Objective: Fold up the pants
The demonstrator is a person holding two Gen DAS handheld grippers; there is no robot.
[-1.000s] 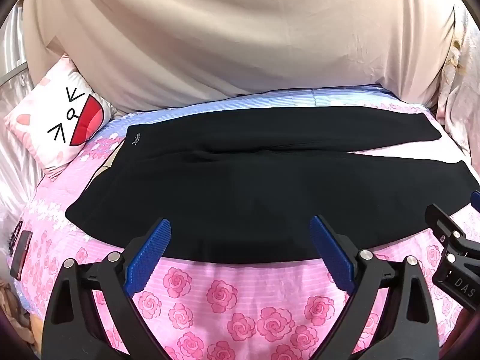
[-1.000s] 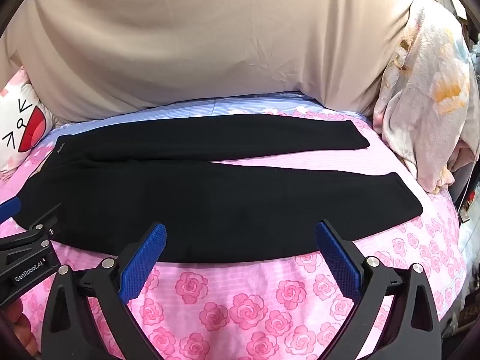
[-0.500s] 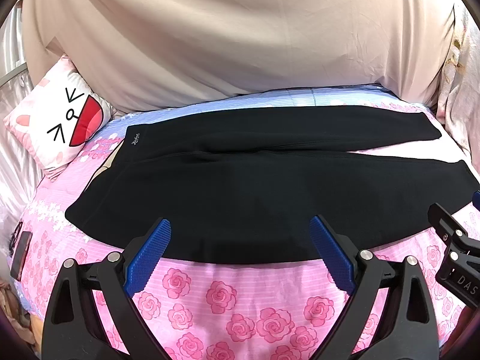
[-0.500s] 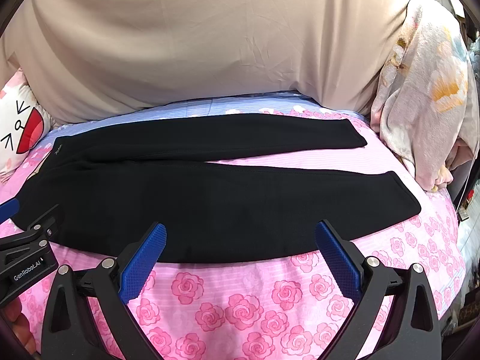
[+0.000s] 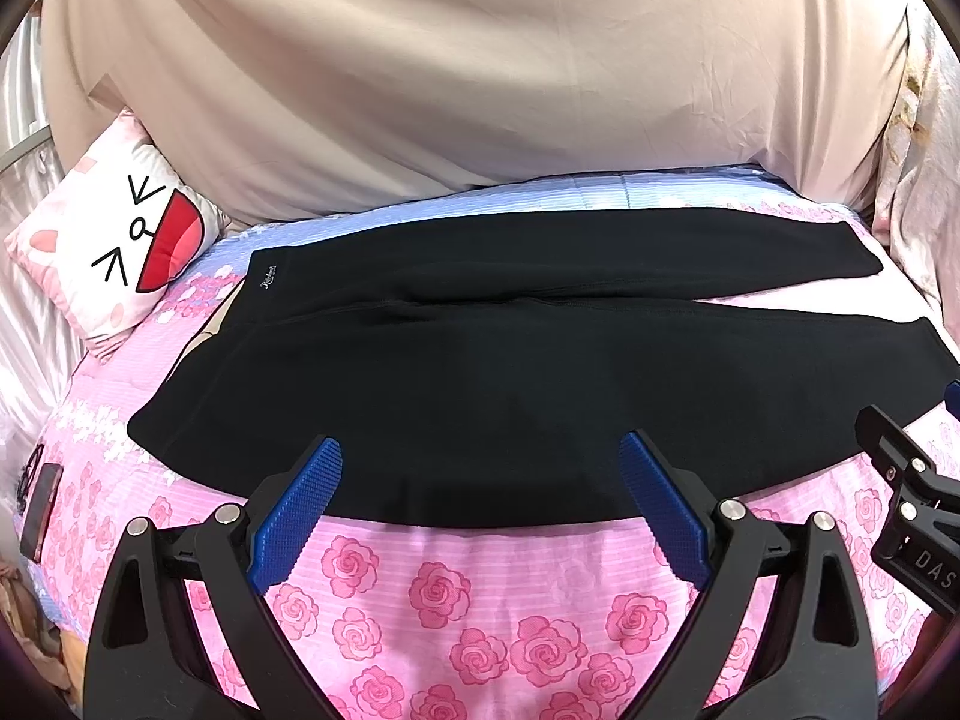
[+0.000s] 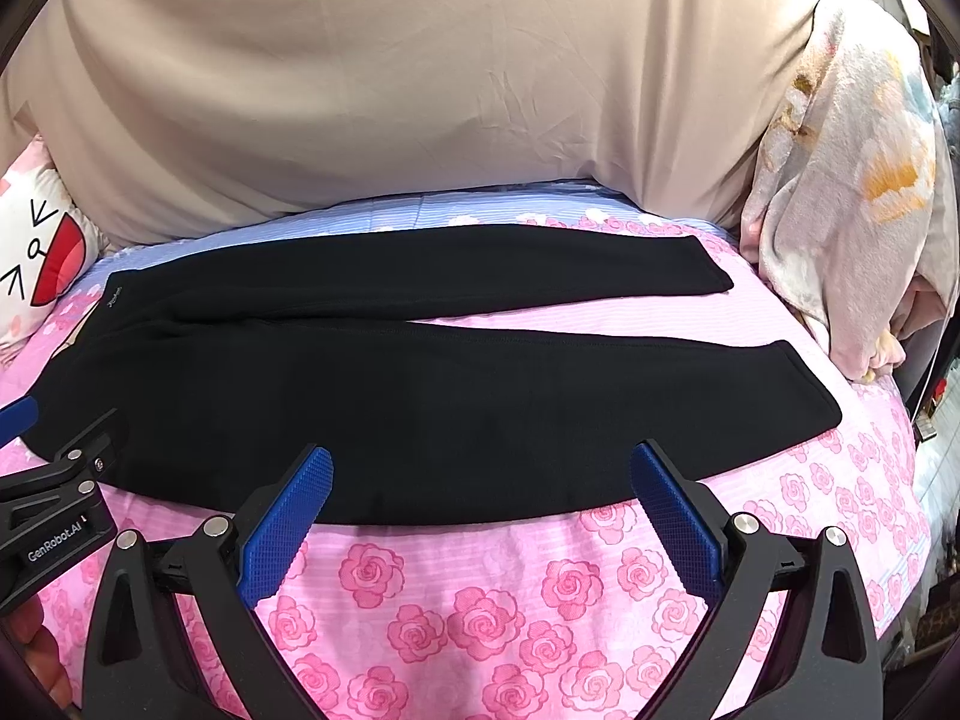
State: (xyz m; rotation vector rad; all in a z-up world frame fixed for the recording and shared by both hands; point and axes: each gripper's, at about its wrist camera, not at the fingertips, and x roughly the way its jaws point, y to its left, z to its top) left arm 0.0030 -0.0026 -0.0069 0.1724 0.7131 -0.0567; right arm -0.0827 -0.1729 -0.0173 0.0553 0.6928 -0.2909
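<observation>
While the black pants (image 5: 480, 372) lie unfolded on the bed (image 5: 480, 600), both grippers, left (image 5: 480, 504) and right (image 6: 480, 504), hover with fingers open, so the first fold needs gripping the near edge.

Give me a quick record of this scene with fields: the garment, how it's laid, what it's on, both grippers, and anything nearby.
garment: black pants
layout: spread flat, unfolded, waist toward the cartoon pillow, legs apart at the hems
surface: pink rose bedsheet
left gripper: open, empty, at the pants' near edge
right gripper: open, empty, at the near edge
nearby: beige cloth behind; floral blanket beyond the hems
</observation>
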